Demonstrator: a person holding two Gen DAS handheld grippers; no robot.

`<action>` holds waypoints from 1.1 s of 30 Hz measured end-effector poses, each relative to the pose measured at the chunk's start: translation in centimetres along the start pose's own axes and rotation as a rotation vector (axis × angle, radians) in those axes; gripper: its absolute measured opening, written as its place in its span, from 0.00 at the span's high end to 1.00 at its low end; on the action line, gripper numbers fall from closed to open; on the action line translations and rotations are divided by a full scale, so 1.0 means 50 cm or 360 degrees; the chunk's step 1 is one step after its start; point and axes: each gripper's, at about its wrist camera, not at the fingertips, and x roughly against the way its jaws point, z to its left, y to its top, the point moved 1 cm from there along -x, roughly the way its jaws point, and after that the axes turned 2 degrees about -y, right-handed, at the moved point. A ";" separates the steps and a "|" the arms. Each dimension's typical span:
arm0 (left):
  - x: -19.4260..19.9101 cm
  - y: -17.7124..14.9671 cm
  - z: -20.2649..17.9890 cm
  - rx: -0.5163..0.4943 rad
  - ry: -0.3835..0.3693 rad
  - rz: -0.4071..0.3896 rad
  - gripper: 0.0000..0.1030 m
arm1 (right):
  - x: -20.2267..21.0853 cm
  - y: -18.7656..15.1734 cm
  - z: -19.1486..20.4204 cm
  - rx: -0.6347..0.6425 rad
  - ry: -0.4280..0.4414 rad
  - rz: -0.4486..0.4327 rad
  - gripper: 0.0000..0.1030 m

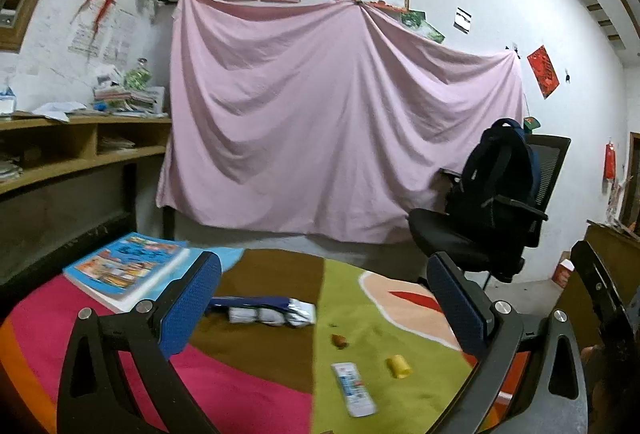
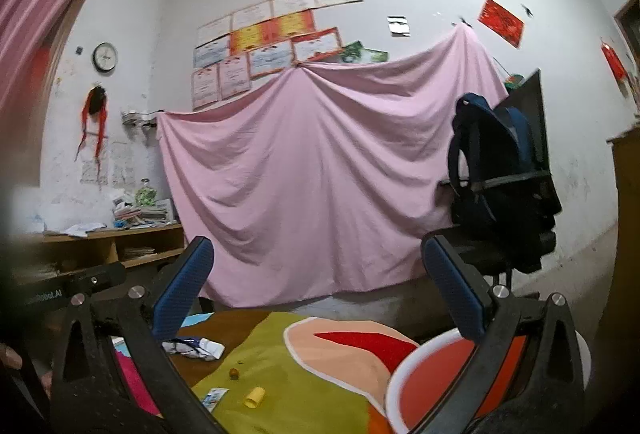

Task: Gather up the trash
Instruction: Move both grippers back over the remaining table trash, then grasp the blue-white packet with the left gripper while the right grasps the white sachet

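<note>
Four scraps: crumpled wrapper (image 1: 272, 312), brown bit (image 1: 339, 340), yellow tube (image 1: 398, 366), flat packet (image 1: 353, 388), loose on the mat (image 1: 248, 386), awaiting collection.
Left gripper (image 1: 320, 298): empty, fingers spread above the wrapper.
Right gripper (image 2: 316, 290): spread, empty, raised beside the orange bin (image 2: 436, 378), likely the drop point.

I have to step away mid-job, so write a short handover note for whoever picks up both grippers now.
Left gripper: open, empty, raised above the colourful cloth-covered table.
Right gripper: open, empty, also raised above it.
Trash on the table: crumpled blue-and-white plastic wrapper, small brown scrap, yellow cylindrical cap, flat white printed sachet.
The red bin with a white rim sits below the right gripper.
Done: nothing visibly collected.
Left: pick up all four pieces and bin them. Leave the blue illustrated book.
</note>
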 end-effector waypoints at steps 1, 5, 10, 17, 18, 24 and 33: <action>0.003 -0.003 0.006 -0.0007 0.0011 -0.0006 0.02 | -0.002 -0.003 0.013 0.0016 0.0015 0.0001 0.00; 0.023 -0.013 0.039 -0.0043 0.0054 -0.0024 0.02 | -0.014 -0.018 0.058 0.0065 0.0067 0.0024 0.00; 0.032 -0.033 0.072 -0.0077 0.0101 -0.0010 0.02 | -0.035 -0.045 0.112 0.0155 0.0136 0.0098 0.00; 0.028 -0.058 0.123 -0.0059 0.0145 0.0052 0.02 | -0.083 -0.090 0.161 0.0277 0.0191 0.0335 0.00; 0.027 -0.061 0.129 -0.0055 0.0145 0.0063 0.02 | -0.095 -0.098 0.165 0.0289 0.0197 0.0393 0.00; 0.008 -0.079 0.153 -0.0053 0.0161 0.0163 0.02 | -0.153 -0.153 0.178 0.0320 0.0270 0.0715 0.00; -0.075 -0.106 0.177 -0.0086 0.0145 0.0447 0.03 | -0.204 -0.241 0.221 0.0440 0.0402 0.1148 0.10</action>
